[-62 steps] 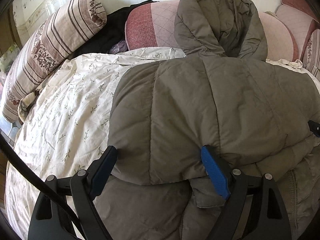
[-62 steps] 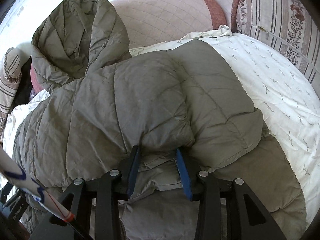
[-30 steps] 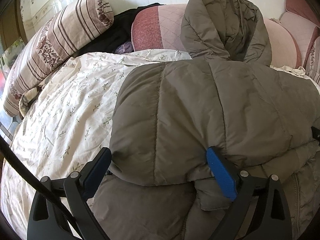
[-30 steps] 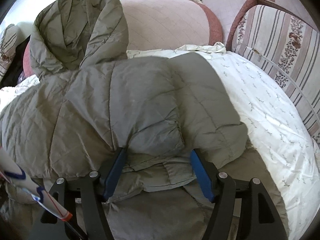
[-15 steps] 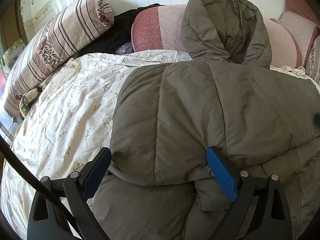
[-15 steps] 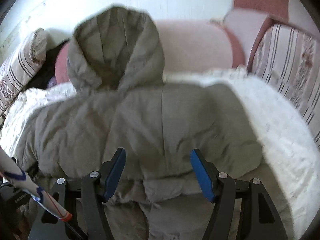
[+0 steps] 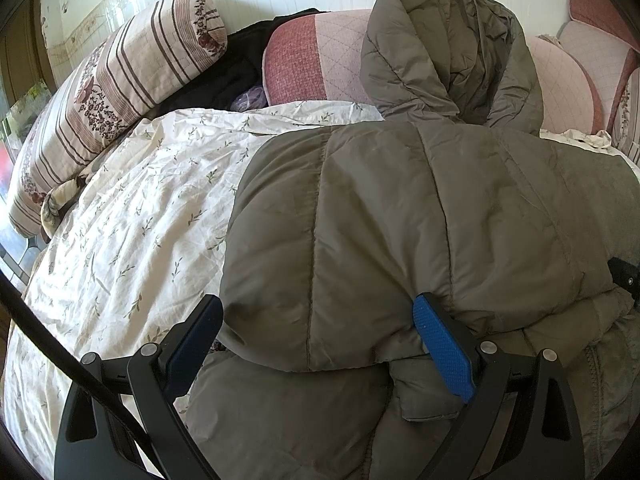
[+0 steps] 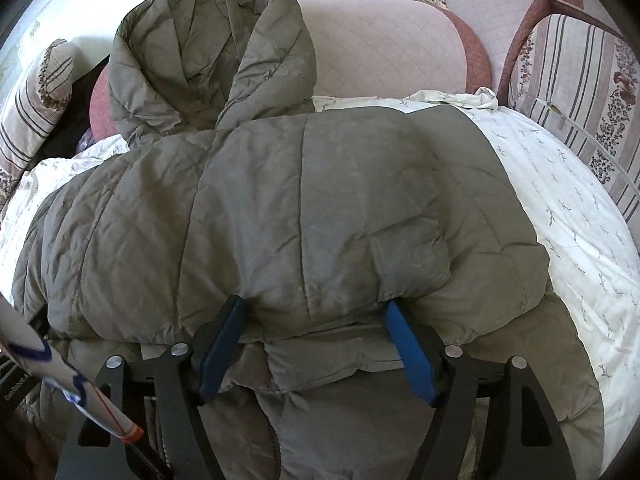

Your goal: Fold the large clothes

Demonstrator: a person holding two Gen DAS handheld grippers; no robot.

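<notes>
1. On the bed's far left a striped bolster (image 7: 120, 76) leans by the wall, with the floral sheet (image 7: 132, 216) bare below it; nothing there needs work.
2. My left tongs (image 7: 316, 344) stand spread wide around the jacket's near folded edge, the pads not pressing it, so they are released.
3. The jacket (image 7: 400, 220) lies across the middle of the bed, back up. Its sleeves look already turned in, and a padded layer sits doubled over the lower part near me.
4. The hood (image 8: 208, 52) stands propped against the pink cushion (image 8: 392, 40) at the far side, not yet folded down.
5. My right tongs (image 8: 316, 344) straddle the same folded edge further right; the jaws are opening, with the bulge between them but not pinched.
6. I judge the fold about half done: the hood and a final doubling of the body remain.
</notes>
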